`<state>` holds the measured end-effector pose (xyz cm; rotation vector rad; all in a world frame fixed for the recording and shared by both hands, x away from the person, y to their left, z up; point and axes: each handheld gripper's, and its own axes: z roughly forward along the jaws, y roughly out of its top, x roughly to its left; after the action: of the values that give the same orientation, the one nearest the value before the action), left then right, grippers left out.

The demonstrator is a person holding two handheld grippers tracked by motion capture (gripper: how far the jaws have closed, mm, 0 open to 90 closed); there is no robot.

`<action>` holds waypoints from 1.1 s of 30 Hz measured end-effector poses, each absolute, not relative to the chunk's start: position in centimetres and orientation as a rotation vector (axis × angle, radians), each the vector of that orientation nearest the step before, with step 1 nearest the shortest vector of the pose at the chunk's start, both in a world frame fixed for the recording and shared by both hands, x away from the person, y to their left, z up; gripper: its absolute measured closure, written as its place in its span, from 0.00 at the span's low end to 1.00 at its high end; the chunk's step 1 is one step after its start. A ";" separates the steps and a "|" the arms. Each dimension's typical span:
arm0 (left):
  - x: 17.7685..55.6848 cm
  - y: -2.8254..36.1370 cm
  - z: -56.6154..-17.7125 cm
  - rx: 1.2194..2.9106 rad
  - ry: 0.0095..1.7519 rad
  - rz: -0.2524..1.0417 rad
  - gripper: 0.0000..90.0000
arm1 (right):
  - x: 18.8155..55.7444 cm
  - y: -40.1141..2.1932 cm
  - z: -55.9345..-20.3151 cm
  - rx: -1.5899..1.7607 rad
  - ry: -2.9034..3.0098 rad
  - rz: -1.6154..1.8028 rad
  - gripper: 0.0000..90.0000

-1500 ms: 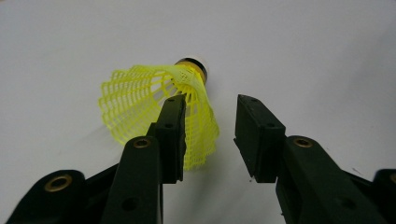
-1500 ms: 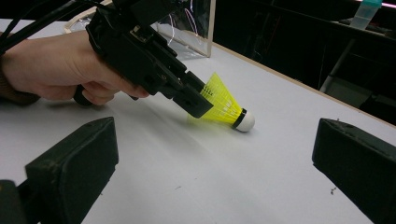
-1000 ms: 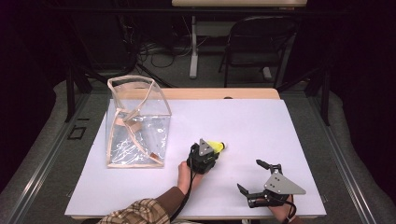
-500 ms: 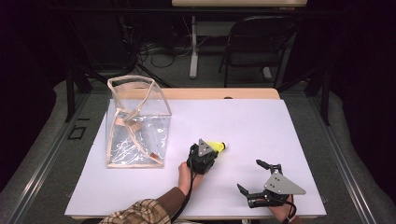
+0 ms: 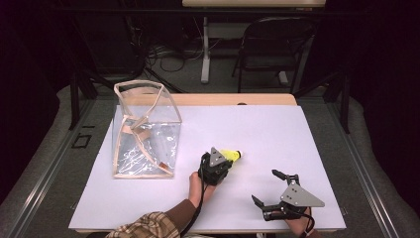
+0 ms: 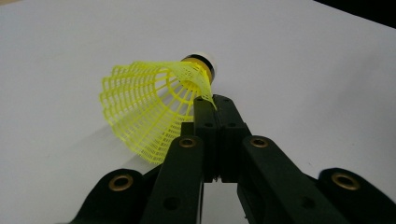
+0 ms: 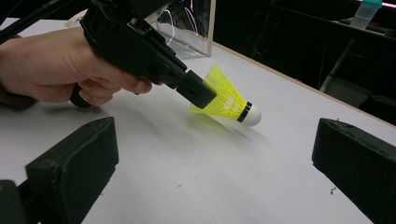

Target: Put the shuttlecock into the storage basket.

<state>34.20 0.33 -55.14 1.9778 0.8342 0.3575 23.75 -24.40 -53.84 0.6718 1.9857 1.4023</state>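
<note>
The scene contains one yellow shuttlecock (image 5: 232, 155), one clear bag (image 5: 144, 130) with tan edging, and two grippers on one white tabletop (image 5: 277, 129). The left gripper (image 6: 215, 108) has its jaws closed together on the edge of the shuttlecock's mesh skirt; in the left gripper view the skirt wall is pinched between the jaw tips, with the cone to the left of the jaws and the white cork tip just beyond them. In the right gripper view the shuttlecock lies tilted, cork end low near the tabletop; contact with the surface cannot be confirmed. The right gripper (image 5: 270, 191) stands with its jaws wide apart and nothing between them; the shuttlecock lies ahead of it, well apart. Compared with the earlier frames, the left gripper's jaws have just been closing with the skirt between them; both hands, the shuttlecock and the bag hold the same places. The clear bag stands upright to the left of the left gripper and beyond it, near but not touching. Open tabletop extends ahead of both grippers and to the right of the shuttlecock. The right gripper sits close to the near edge of the tabletop.
</note>
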 end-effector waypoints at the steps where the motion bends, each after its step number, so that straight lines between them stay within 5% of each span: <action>1: 34.2 0.3 -55.1 1.978 0.834 0.357 1.00 | 23.7 -24.4 -53.8 0.672 1.986 1.402 0.00; 33: 34.1 1.3 -50.8 1.959 0.705 0.348 1.00 | 23.7 -24.3 -53.8 0.683 1.979 1.399 0.00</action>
<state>34.07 1.33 -50.79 1.9594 0.7051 0.3483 23.74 -24.34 -53.81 0.6826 1.9790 1.3993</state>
